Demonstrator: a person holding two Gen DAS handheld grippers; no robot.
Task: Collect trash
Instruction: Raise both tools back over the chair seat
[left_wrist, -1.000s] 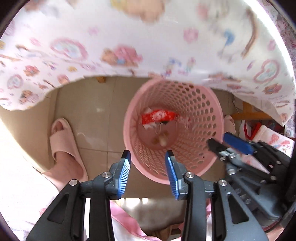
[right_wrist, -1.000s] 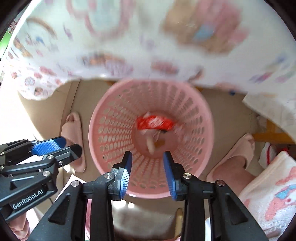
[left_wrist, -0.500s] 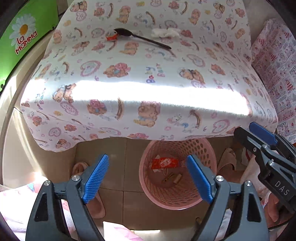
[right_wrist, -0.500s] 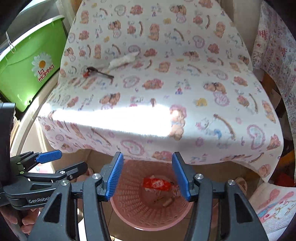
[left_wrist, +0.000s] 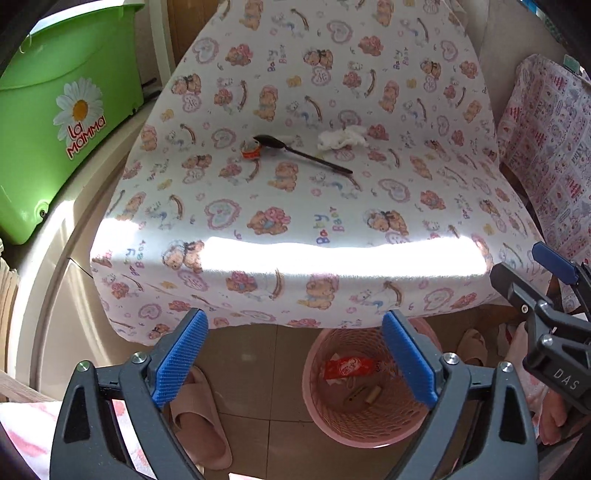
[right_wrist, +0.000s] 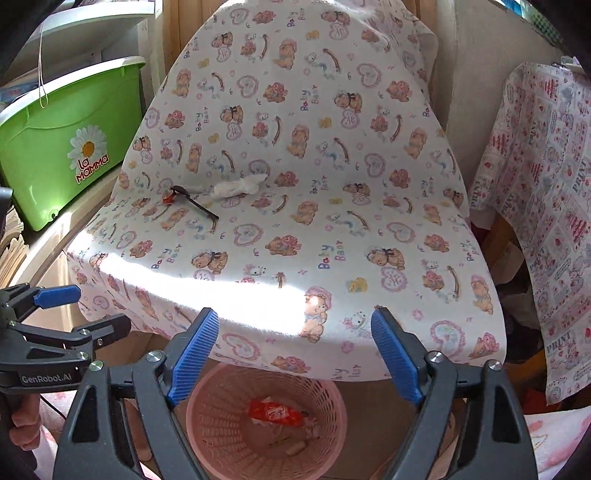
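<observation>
The table (left_wrist: 295, 206), covered with a cloth printed with bears and hearts, fills most of both views, and a green plastic box (left_wrist: 55, 122) stands beside it at about 9 o'clock in the left wrist view. Below the near edge of the table, on the tiled floor, stands the pink basket (left_wrist: 369, 428), at about 6 o'clock; it already holds a red wrapper (left_wrist: 347, 369) and some small brown scraps. Both tools are above this basket. The left gripper (left_wrist: 293, 363) has its jaws wide apart and holds nothing, and the right gripper (right_wrist: 295, 360) is also spread wide and empty. I judge that one piece is finished and the step in hand is to go for the next piece on the table. Three things lie together far on the cloth, at about 12 o'clock in the left wrist view. The black spoon (left_wrist: 303, 154) has its long axis from 10 o'clock to 4 o'clock, with the bowl at the 10 o'clock end and the handle pointing toward 4 o'clock. The crumpled white tissue (left_wrist: 341, 138) lies just beside the handle, at about 1 o'clock from it. The small red and white wrapper piece (left_wrist: 250, 151) touches the bowl of the spoon. The next move probably calls for a long reach forward and a careful pinch on the tissue or the small piece, without pushing the spoon.
</observation>
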